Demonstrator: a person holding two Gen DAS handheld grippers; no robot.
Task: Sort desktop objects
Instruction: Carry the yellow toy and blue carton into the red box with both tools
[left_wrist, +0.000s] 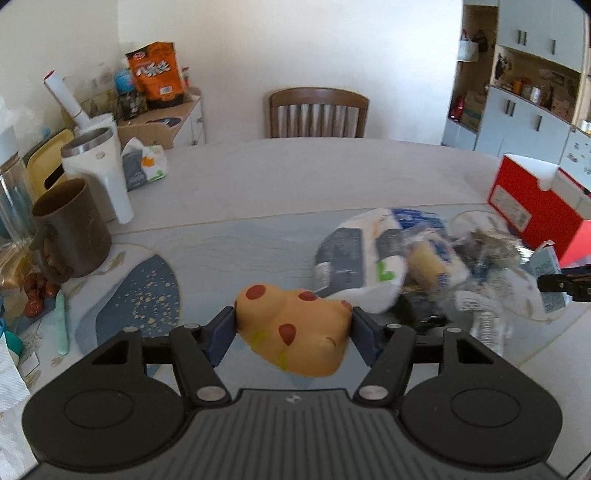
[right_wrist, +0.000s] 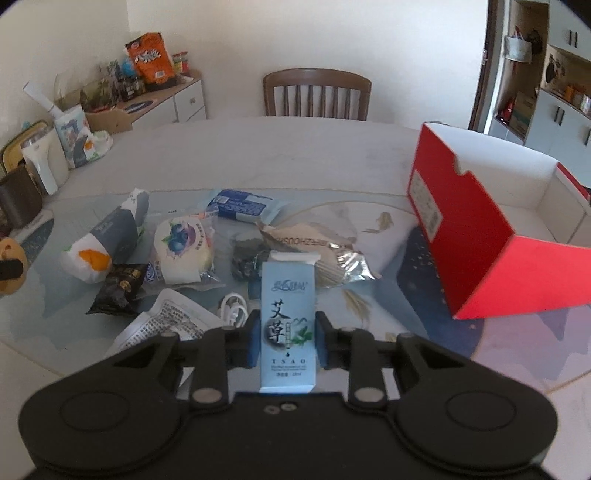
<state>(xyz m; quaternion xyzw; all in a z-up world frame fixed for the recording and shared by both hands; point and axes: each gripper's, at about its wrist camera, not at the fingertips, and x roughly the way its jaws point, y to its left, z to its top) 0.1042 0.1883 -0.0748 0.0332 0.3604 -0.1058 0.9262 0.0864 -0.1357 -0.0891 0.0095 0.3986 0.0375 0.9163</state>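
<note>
White desk (right_wrist: 295, 147) with patterned mat (right_wrist: 388, 229); on it snack packets (right_wrist: 184, 247), silver foil bag (right_wrist: 317, 251), open red box (right_wrist: 498, 236), brown mug (left_wrist: 70, 229).

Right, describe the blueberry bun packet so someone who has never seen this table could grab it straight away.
Start at the big red box on the table's right side, then look left across the table to the heap of packets. The blueberry bun packet lies in the heap's left half, between a white and grey tissue pack and a crumpled silver bag. It alone shows a picture of blueberries.

L tool (left_wrist: 293, 328) & R tool (right_wrist: 284, 339), both clamped, loaded.
</note>
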